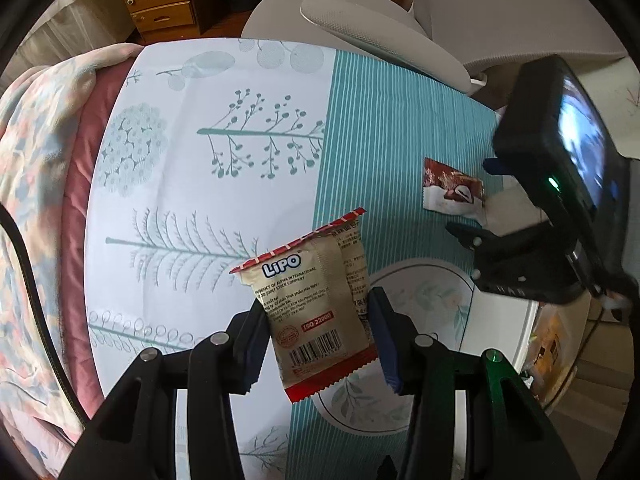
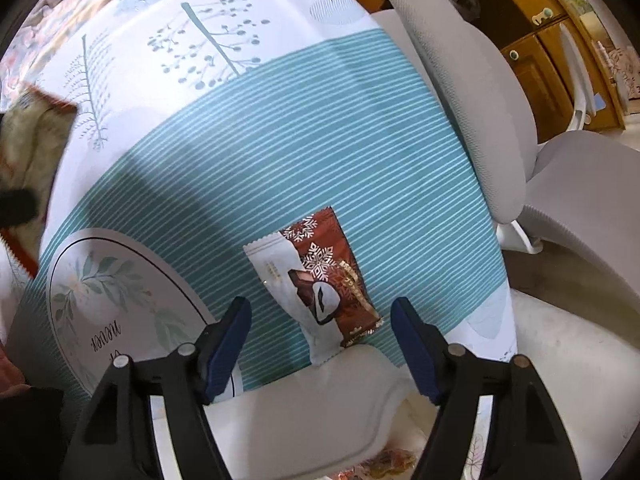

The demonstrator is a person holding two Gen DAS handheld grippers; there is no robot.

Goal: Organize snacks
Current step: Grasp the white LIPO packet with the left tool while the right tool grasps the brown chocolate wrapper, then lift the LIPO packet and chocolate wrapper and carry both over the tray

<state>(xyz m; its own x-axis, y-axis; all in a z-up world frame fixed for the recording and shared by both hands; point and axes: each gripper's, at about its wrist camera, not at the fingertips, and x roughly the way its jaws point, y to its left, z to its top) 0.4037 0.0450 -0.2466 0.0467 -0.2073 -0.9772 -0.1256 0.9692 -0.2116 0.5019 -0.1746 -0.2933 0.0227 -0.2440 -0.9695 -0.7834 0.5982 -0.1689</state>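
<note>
Mid-task. Left gripper (image 1: 320, 332) is clenched on the Lipo snack packet (image 1: 316, 308), held up off the tablecloth (image 1: 248, 160) near the round floral plate (image 1: 436, 300), not yet set down. Right gripper (image 2: 320, 340) has its jaws spread, straddling the red-and-white chocolate packet (image 2: 320, 280), which lies flat on the striped cloth; pads not touching it. Nothing visibly sorted yet: both packets left to place. Destination unclear; probably the plate.

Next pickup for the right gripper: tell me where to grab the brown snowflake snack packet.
Grip the brown snack packet across its narrow middle, coming straight down from above. It lies flat on the tablecloth, its long sides facing the open right gripper's pads.
</note>
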